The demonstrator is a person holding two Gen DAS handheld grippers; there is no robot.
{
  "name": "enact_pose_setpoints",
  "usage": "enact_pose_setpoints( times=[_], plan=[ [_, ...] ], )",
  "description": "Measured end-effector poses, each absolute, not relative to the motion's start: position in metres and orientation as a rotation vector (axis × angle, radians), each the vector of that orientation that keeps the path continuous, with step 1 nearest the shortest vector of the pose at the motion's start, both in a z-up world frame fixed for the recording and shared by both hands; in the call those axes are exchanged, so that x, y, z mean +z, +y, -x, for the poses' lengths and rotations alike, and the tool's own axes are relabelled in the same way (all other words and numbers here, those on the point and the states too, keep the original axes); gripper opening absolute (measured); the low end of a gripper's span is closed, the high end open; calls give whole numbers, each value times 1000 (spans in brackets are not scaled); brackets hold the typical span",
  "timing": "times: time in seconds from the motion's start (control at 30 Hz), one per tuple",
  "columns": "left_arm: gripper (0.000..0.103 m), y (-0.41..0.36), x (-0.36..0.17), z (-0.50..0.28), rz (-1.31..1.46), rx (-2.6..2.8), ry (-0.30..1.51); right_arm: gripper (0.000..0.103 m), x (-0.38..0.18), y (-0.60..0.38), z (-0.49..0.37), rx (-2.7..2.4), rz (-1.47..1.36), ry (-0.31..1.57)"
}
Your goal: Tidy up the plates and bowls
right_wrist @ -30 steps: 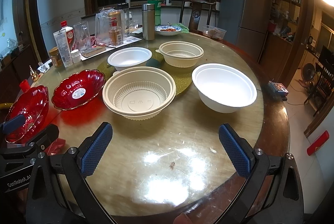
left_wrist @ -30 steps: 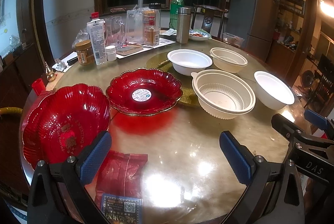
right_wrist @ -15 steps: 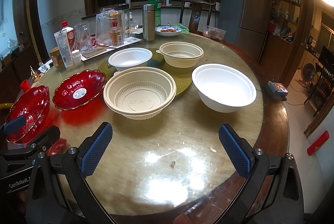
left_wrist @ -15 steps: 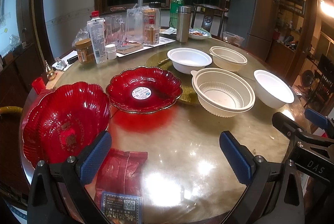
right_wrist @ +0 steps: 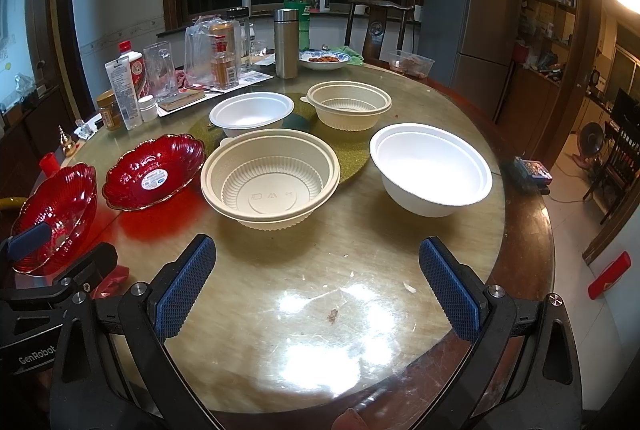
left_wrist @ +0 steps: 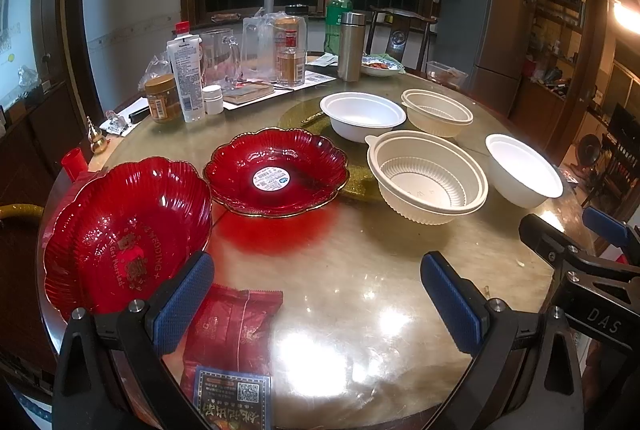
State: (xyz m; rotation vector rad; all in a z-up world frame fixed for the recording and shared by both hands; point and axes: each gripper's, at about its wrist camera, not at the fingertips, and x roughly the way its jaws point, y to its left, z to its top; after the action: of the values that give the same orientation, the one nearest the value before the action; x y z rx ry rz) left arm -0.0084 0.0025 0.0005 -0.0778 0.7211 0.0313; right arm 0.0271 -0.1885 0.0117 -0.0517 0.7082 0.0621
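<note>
Both claws hover wide open and empty above the near edge of a round bench (right_wrist: 516,230), the left claw (left_wrist: 316,294) facing two red plates (left_wrist: 276,171) and the right claw (right_wrist: 316,278) facing four pale bowls (right_wrist: 270,177). All the dishes sit apart and unstacked, so sorting has seemingly not begun. Each claw appears posed to take its nearest group.

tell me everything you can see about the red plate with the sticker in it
The red plate with the sticker is a shallow dish of clear red glass or plastic, ribbed, with a scalloped, gold-edged rim. A white barcode label sits in its middle. It is upright and empty on the round table, casting a red glow on the top. Its far right edge seems to overlap the gold mat. A second red dish lies close on its left; contact is unclear. Neither gripper touches it.
</note>
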Motion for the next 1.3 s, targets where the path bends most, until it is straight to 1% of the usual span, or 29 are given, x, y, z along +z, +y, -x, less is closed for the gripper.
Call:
enact_pose_setpoints(
  times=[0.27,0.43,0.63,0.8,0.93,0.97,1.1,1.17,1.23,1.27,1.3],
  plan=[
    [103,8,3,15,111,-14,736,103,11,-188,-26,77,36,710],
    [103,34,16,38,131,-5,687,103,8,-179,-24,192,-33,753],
    [103,117,28,64,225,199,621,103,1,-144,-32,466,-178,857],
    [103,194,3,63,355,413,698,103,-14,-98,-49,661,-318,976],
    [102,223,-21,59,472,445,749,102,-33,-55,-67,740,-408,1081],
    [102,226,-25,57,484,439,759,100,-37,-44,-72,750,-420,1111],
    [102,227,-32,43,472,435,781,96,-53,-17,-87,780,-484,1190],
    [102,231,-35,37,478,445,783,82,-59,-6,-94,774,-501,1210],
    [96,238,-37,39,488,467,773,76,-59,4,-98,768,-494,1206],
    [89,241,-37,40,496,473,778,69,-58,6,-100,760,-494,1209],
    [79,244,-39,38,513,469,792,65,-60,10,-103,752,-492,1220]
  ],
)
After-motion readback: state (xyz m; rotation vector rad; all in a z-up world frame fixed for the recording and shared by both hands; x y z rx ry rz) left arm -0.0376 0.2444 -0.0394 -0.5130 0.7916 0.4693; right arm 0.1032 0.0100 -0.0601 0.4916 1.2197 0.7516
